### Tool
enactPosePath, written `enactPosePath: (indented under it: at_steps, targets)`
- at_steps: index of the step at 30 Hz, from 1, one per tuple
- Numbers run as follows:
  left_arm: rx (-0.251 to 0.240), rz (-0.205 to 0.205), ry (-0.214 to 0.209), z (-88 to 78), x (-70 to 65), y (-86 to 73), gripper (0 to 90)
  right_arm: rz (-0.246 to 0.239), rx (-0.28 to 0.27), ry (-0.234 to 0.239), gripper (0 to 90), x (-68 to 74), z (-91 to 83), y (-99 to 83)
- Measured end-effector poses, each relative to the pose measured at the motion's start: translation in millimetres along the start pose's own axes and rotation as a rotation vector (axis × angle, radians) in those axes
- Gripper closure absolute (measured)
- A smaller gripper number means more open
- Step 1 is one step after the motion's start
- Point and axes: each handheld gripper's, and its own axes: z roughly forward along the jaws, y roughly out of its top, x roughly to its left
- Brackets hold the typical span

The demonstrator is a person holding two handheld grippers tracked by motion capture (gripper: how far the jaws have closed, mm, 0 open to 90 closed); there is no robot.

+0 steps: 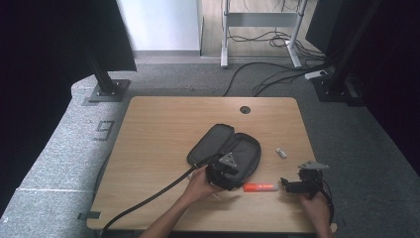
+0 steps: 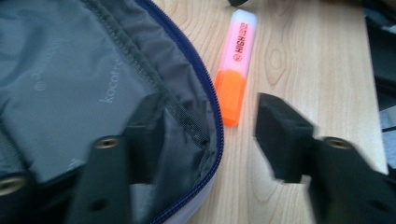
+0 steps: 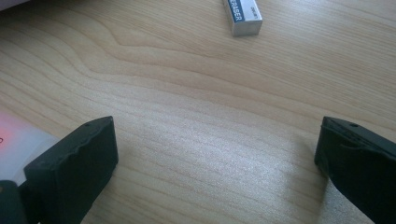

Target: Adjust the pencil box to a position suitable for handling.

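Observation:
An open black pencil case (image 1: 225, 148) lies in the middle of the wooden table (image 1: 163, 129). My left gripper (image 1: 221, 172) is at its near edge, jaws apart. In the left gripper view the case's zipped rim (image 2: 205, 116) runs between the jaws of the left gripper (image 2: 208, 121); one jaw is over the grey lining, the other over the wood, and neither presses on it. An orange and pink highlighter (image 1: 260, 187) (image 2: 236, 65) lies on the table just right of the case. My right gripper (image 1: 287, 185) (image 3: 217, 144) stands open over bare wood beside the highlighter's end (image 3: 14, 140).
A small white eraser (image 1: 282, 152) (image 3: 243, 14) lies right of the case. A cable hole (image 1: 244, 109) sits near the table's far edge. The left gripper's thick cable (image 1: 148, 198) trails off the near-left edge. Stands and loose cables are on the floor beyond.

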Motion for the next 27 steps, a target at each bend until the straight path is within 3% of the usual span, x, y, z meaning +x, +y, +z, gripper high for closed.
enactPosePath:
  at_steps: [2,6,9,12,17,22,27]
  targets:
    - [0.002,-0.002,-0.003,-1.0,0.1,-0.2,35.8,0.000,0.000,0.000,0.0,0.0,0.0,0.0]
    - [-0.015,-0.047,-0.062,-6.9,5.6,-0.5,29.4,0.000,0.000,0.000,0.0,0.0,0.0,0.0]
    - [-0.013,-0.054,-0.078,-10.7,7.4,-1.1,23.3,0.000,0.000,0.000,0.0,0.0,0.0,0.0]
    - [0.000,-0.036,-0.058,-15.2,7.5,-2.2,19.1,0.000,0.000,0.000,0.0,0.0,0.0,0.0]
    - [-0.019,-0.046,-0.045,-24.3,10.7,-4.4,14.6,0.000,0.000,0.000,0.0,0.0,0.0,0.0]
    - [-0.045,-0.050,0.011,-41.1,15.5,-8.2,14.0,0.000,0.000,0.000,0.0,0.0,0.0,0.0]
    - [-0.041,-0.045,0.062,-54.6,18.3,-13.2,11.5,0.000,0.000,0.000,0.0,0.0,0.0,0.0]
